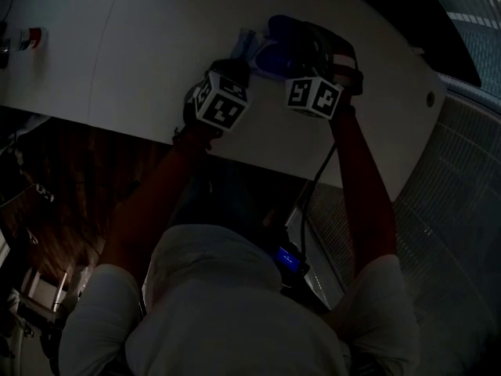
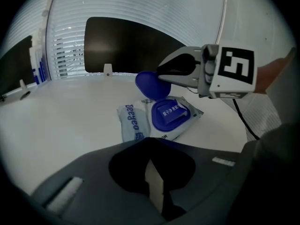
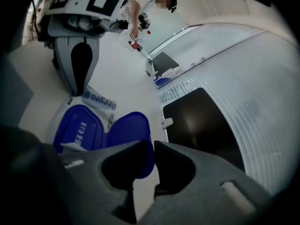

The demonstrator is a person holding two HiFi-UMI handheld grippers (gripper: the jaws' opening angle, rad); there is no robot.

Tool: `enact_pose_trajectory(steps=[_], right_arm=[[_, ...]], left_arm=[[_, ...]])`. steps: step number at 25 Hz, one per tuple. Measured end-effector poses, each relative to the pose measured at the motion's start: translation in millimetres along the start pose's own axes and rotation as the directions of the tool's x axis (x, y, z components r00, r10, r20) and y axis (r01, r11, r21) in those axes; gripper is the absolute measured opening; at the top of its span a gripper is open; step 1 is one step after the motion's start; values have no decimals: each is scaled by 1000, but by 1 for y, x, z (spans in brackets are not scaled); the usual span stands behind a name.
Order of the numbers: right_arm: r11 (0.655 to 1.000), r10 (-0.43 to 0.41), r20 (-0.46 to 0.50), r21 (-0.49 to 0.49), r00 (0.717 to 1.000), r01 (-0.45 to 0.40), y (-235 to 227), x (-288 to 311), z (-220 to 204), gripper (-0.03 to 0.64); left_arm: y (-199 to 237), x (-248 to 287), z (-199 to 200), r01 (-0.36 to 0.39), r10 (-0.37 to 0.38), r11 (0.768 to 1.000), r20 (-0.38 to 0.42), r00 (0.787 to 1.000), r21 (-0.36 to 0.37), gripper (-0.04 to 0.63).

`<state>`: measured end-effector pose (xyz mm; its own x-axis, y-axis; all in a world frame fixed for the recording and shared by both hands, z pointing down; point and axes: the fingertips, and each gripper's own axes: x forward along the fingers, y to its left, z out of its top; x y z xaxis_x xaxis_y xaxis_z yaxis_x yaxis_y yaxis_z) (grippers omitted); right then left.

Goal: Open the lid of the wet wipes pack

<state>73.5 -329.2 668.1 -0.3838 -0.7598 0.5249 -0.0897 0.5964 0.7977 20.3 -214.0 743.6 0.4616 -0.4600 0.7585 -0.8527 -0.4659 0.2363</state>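
Observation:
The wet wipes pack [image 2: 140, 121] lies flat on the white table [image 2: 61, 121]; its light wrapper carries blue print and a blue lid frame [image 2: 169, 114]. The round blue lid [image 2: 149, 84] is swung up and open. My right gripper [image 2: 160, 77] is shut on the lid's free edge, and in the right gripper view the lid [image 3: 129, 130] runs in between the jaws of that gripper [image 3: 153, 144]. My left gripper [image 2: 149, 142] is shut, its tips at the pack's near end. In the dim head view both grippers [image 1: 235, 65] [image 1: 301, 49] meet over the pack [image 1: 254, 53].
Window blinds [image 2: 70, 50] and a dark panel [image 2: 126, 46] stand behind the table's far edge. A person [image 3: 145, 3] works at another table in the background. Small red and white items [image 1: 27, 37] sit far left. A cable [image 1: 317, 178] hangs from my right gripper.

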Motion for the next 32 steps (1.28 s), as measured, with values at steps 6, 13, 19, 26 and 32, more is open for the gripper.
enact_pose_trajectory(steps=[6, 13, 19, 26, 32], right_arm=[[994, 113, -29, -3, 993, -113, 24, 33, -23, 2], [988, 153, -53, 32, 987, -152, 37, 41, -31, 2], [989, 104, -41, 106, 994, -99, 17, 23, -24, 2], [935, -20, 20, 354, 1000, 12, -41, -50, 20, 2], [775, -153, 87, 629, 984, 65, -98, -148, 70, 2]], left_arm=[[0, 0, 0, 2, -1, 1000, 8, 1000, -13, 3], [1, -1, 1, 3, -3, 1000, 17, 1000, -13, 3], [1, -15, 26, 14, -9, 999, 108, 994, -42, 3], [-6, -66, 59, -23, 22, 1000, 187, 982, 4, 3], [-36, -152, 117, 50, -44, 999, 390, 920, -4, 3]])
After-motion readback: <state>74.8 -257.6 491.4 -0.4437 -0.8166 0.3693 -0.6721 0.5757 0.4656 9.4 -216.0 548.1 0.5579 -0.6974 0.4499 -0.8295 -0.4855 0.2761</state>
